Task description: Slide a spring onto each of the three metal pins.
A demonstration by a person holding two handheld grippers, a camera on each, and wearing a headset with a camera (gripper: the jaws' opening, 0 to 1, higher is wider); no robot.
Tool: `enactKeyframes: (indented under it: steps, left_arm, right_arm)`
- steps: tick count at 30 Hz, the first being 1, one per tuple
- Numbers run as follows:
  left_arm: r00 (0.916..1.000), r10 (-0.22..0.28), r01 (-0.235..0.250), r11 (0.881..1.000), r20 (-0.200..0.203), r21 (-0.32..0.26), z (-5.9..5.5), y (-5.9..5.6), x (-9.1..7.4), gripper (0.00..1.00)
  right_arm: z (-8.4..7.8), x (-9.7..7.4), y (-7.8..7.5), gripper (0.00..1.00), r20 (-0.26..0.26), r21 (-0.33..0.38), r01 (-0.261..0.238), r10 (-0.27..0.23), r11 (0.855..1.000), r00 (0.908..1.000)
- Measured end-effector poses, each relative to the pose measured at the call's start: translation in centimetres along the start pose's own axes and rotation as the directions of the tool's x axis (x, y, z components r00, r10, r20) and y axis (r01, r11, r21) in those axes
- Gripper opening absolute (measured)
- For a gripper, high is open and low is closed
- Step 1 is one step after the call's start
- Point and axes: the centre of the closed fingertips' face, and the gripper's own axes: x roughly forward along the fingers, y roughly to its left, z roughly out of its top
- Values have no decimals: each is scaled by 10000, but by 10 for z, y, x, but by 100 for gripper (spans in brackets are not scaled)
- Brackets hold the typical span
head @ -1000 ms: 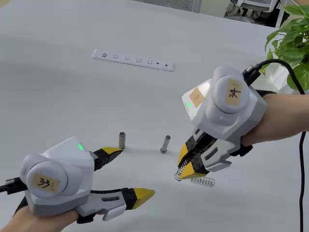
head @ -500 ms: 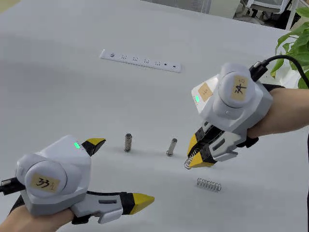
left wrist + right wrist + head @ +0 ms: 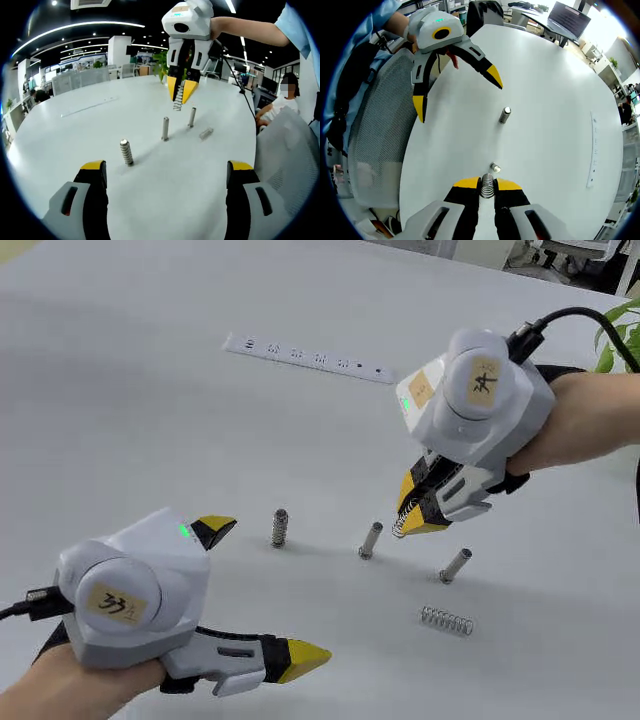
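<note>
1 of 3 done: leftmost pin point(image 3: 280, 528), centre frame, has its spring on. My right gripper point(image 3: 415, 520) is clamped on spring no. 2 point(image 3: 403, 527), near the middle pin point(image 3: 370, 540) top, not yet on. Right of that, third pin point(image 3: 455, 565) is bare. The loose spring point(image 3: 446, 620) lies on the bench point(image 3: 150, 390), lower right. My left gripper point(image 3: 265, 590), lower left: jaws wide apart, holding nothing.

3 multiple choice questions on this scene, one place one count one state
1. Where does the loose spring lie?
A) flat on the table by the rightmost pin
B) upright on a pin
C) on the floor
2. How many pins are sleeved?
A) none
B) one
C) three
3. What state is the right claw in?
A) wide open
B) shut on a spring
C) shut on a pin
Key: 1 A, it lies on its side near that pin; 2 B, only the leftmost pin is sleeved; 3 B, a coil sits pinched between its yellow tips.
</note>
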Motion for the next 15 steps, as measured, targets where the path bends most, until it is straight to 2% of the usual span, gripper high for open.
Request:
enactKeyframes:
  steps: [7,11,15]
  left_arm:
    - [10000,-30,30,10000,-6,-51,-1,-1,2,99]
    - [10000,-58,58,10000,39,-57,-1,-2,3,98]
    - [10000,-19,20,9999,81,-122,-1,-1,3,97]
  right_arm:
    - [2,3,-11,7,-190,-379,1,-8,9993,9998]
    - [8,4,-9,7,-210,-476,-70,61,9988,9998]
    - [4,8,-12,7,-363,-629,-88,65,9980,9993]
